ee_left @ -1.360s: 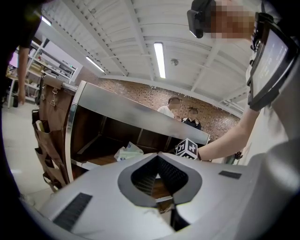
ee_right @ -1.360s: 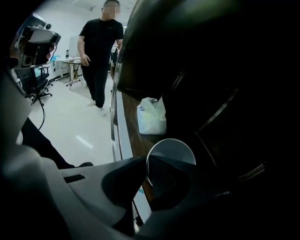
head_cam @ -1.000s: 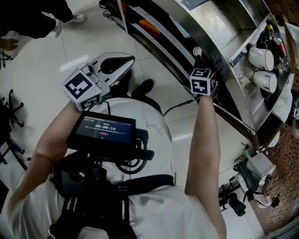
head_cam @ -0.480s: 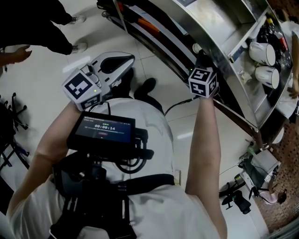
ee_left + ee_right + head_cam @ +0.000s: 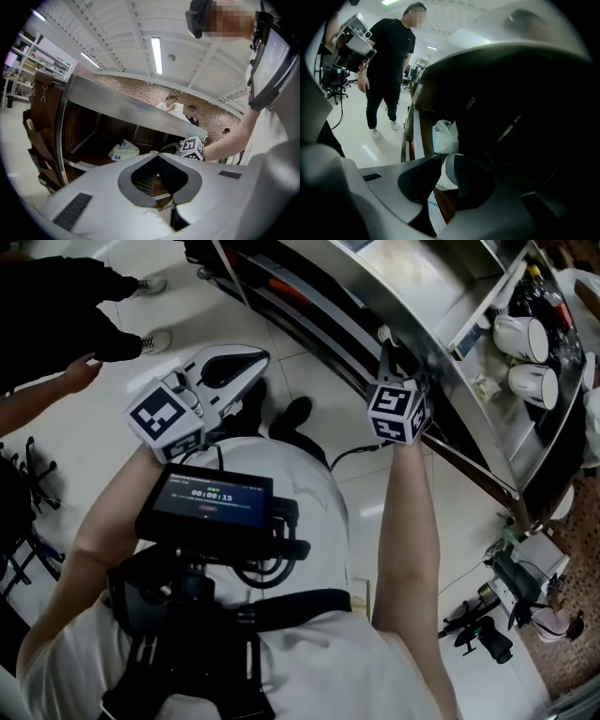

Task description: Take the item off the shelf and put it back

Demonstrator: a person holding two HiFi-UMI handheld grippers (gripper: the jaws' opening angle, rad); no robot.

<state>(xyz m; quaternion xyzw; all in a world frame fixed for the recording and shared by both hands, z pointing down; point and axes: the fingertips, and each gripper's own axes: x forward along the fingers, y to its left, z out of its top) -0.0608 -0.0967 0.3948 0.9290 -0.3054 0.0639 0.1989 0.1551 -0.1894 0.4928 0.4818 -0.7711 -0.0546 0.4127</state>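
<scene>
White cup (image 5: 445, 172) being gripped in the right claw (image 5: 449, 161), shelf (image 5: 423, 129) ahead; removal seemingly being done, straight pull-back needed; left claw (image 5: 157, 157) closed, empty.

Bright ceiling light (image 5: 156, 55), dim shelf (image 5: 520, 108) — fisheye vignetting
</scene>
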